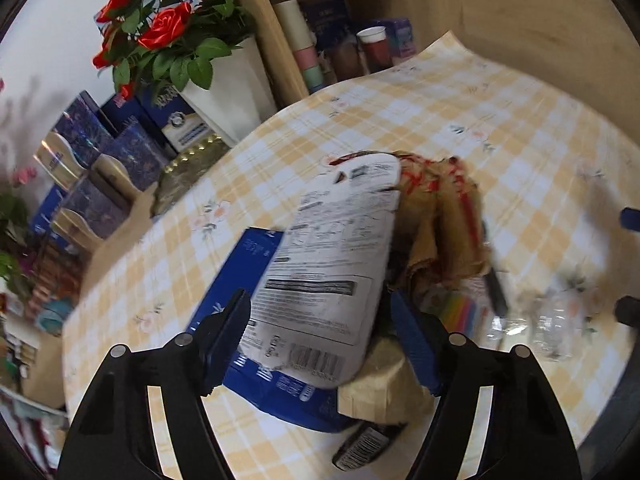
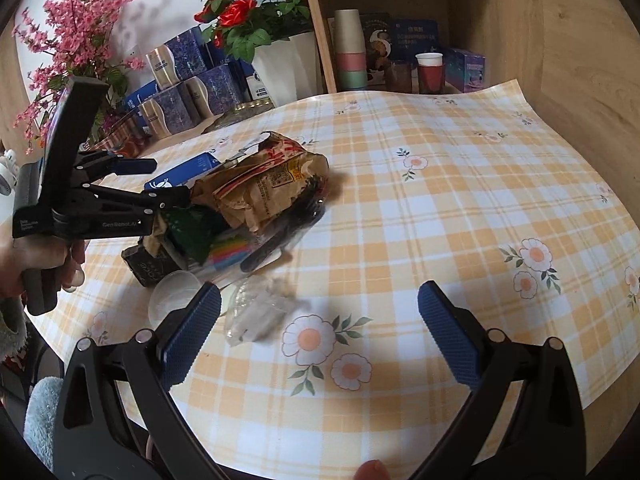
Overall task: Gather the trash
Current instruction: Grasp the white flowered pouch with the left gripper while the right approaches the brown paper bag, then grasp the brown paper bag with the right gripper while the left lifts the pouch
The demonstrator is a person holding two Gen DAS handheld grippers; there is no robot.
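A heap of trash lies on the yellow checked tablecloth (image 2: 440,208): a crumpled brown paper bag (image 1: 440,216) (image 2: 264,188), a white printed wrapper (image 1: 332,264), a blue box (image 1: 248,264) (image 2: 192,166), a dark packet (image 1: 360,446) (image 2: 148,266) and a black pen (image 1: 494,284). My left gripper (image 1: 318,298) (image 2: 170,180) stands open around the near end of the white wrapper; its right pad is clear of the wrapper. Crumpled clear plastic (image 2: 256,316) (image 1: 556,324) lies by the left finger of my right gripper (image 2: 320,290), which hovers open over bare cloth with nothing in it.
A white pot of red roses (image 2: 288,68) (image 1: 228,92), blue tins (image 2: 180,92) (image 1: 100,152) and pink blossoms (image 2: 76,28) stand behind the heap. A wooden shelf holds stacked cups (image 2: 350,52). A clear round lid (image 2: 174,296) lies near the table's front edge.
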